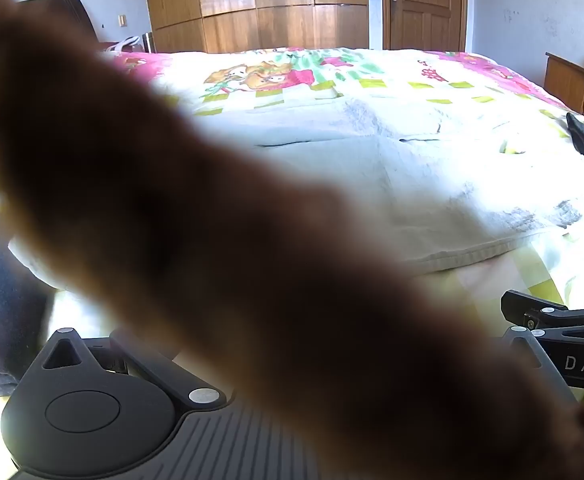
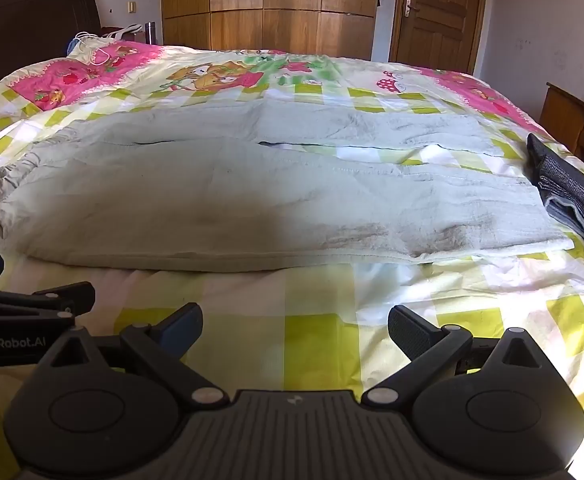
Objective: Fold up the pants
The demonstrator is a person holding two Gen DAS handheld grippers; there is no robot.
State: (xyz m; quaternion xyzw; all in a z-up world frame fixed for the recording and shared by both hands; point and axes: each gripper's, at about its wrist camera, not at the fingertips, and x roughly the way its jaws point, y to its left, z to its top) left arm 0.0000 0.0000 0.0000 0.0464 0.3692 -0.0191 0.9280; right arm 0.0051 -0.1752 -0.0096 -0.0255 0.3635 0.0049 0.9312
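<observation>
The pale green pants (image 2: 228,184) lie flat on the bed (image 2: 320,344), spread over its cartoon-printed, green-checked cover, with their long axis running left to right across the right wrist view. The gathered waistband sits at the left end, and the two legs point right, one behind the other with a thin gap between them, their hems ending near a folded dark grey garment (image 2: 572,196) at the bed's right edge. The right tool (image 2: 296,330) hovers low over the cover in front of the near leg — its fingers spread wide apart and gripping nothing. The left tool (image 2: 32,312) shows at that view's left edge, beside the right one. In the left wrist view a blurred brown shape (image 1: 212,240) close to the lens hides that tool's fingers, so whether it is released or clenched cannot be told. The pants (image 1: 412,168) show beyond it.
</observation>
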